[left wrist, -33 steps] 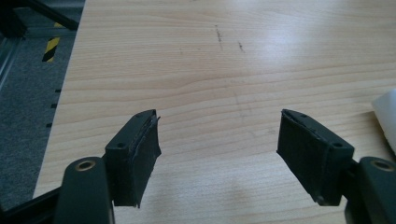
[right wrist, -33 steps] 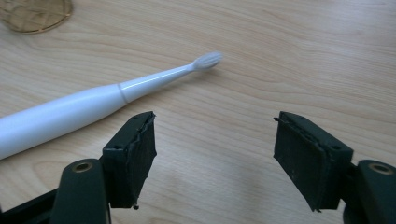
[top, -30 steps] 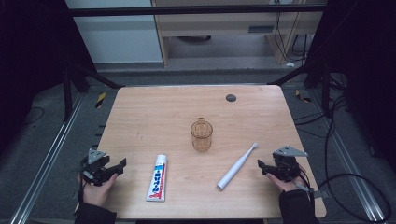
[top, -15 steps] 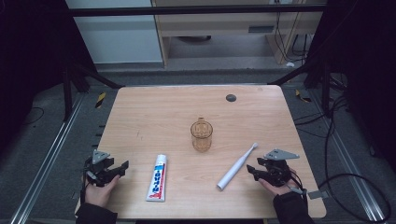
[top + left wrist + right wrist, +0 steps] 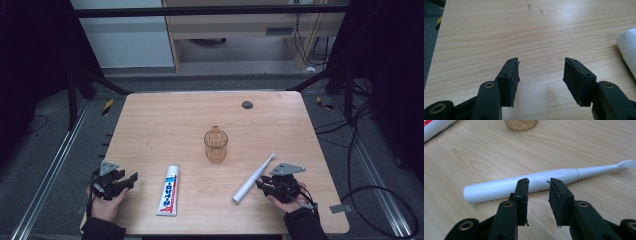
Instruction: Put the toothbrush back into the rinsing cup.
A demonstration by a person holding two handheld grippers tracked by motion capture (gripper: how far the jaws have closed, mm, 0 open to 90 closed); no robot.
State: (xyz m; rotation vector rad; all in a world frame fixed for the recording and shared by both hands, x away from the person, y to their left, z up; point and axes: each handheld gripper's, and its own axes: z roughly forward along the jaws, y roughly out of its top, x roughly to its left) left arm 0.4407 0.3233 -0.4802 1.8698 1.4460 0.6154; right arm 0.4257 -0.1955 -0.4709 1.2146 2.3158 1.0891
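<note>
Right gripper [image 5: 260,184] at lower right, jaws just narrowing yet parted, nothing clasped, aimed at white toothbrush [image 5: 252,179] lying just ahead. Best squared across the thick handle before clamping. Left gripper [image 5: 131,178] released, lower left.

Dim surroundings, evenly lit table [image 5: 165,125], soft shadows

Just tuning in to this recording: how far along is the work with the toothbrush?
Nothing looks done: the toothbrush, toothpaste tube and cup all sit on the table. In hand: the right gripper has just been closing near the toothbrush handle, not gripping it. The grasp and lift remain.
</note>
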